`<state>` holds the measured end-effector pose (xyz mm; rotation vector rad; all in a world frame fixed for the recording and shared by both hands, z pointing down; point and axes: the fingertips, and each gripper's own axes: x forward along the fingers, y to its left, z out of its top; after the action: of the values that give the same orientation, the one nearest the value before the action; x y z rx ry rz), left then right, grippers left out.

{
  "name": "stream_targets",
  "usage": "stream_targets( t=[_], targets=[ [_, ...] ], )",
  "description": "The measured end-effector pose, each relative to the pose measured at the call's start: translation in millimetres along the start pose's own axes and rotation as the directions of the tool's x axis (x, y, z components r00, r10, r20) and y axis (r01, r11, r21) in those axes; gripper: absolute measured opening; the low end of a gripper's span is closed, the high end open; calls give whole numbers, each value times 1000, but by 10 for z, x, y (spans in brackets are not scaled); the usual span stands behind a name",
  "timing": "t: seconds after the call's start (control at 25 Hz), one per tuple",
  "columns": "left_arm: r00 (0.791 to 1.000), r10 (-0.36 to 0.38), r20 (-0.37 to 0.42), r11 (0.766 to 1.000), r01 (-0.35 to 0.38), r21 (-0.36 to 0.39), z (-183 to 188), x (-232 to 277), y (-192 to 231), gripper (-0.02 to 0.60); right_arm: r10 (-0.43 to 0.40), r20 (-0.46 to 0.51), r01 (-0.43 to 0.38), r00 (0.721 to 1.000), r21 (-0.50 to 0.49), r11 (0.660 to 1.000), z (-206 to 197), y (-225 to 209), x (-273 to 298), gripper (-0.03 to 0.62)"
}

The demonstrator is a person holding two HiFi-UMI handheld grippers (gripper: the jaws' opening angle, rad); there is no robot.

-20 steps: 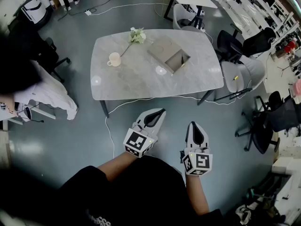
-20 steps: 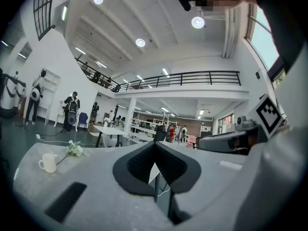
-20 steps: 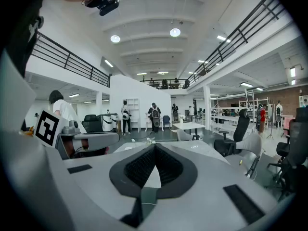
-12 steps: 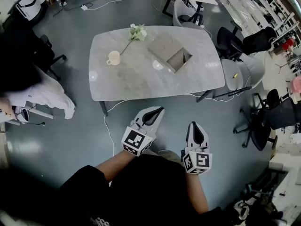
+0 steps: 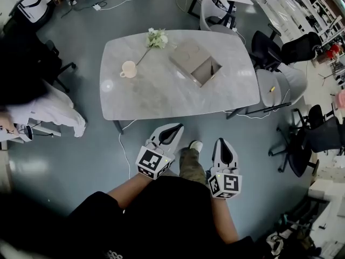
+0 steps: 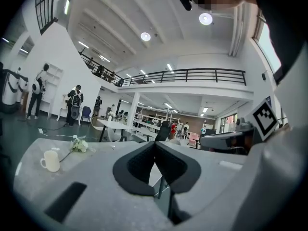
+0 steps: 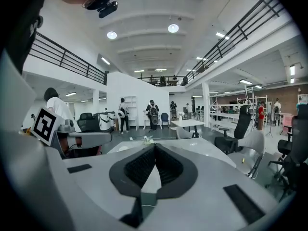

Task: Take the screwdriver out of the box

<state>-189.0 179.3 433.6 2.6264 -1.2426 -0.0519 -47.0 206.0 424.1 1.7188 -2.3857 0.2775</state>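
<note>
An open cardboard box (image 5: 197, 63) lies on the far right part of the grey marble table (image 5: 161, 90). I cannot make out the screwdriver inside it from here. Both grippers hang over the floor, well short of the table's near edge. My left gripper (image 5: 180, 127) points toward the table and is shut on nothing; in the left gripper view its jaws (image 6: 155, 146) meet at the tips. My right gripper (image 5: 223, 141) is beside it, also shut with nothing between the jaws (image 7: 154, 148).
A white cup (image 5: 128, 69) and a sprig of white flowers (image 5: 156, 38) sit on the table's left and far side. Office chairs (image 5: 275, 85) stand to the table's right. A cable (image 5: 123, 144) trails on the floor. My leg and shoe (image 5: 193, 155) show between the grippers.
I have stepped toward the table: a leg and shoe now show between the grippers. Both grippers stay shut and keep their places relative to my body.
</note>
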Motion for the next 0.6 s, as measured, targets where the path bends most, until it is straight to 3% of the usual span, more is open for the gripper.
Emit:
stream_targets(
  t=[0.28, 0.6],
  targets=[
    [998, 31, -58, 999, -32, -14, -89, 757, 25, 15, 89, 44, -85, 995, -87, 993, 138, -469, 415, 4],
    [993, 85, -86, 996, -83, 27, 47, 1892, 93, 15, 96, 36, -96, 995, 8, 995, 290, -1560, 1043, 4]
  ],
)
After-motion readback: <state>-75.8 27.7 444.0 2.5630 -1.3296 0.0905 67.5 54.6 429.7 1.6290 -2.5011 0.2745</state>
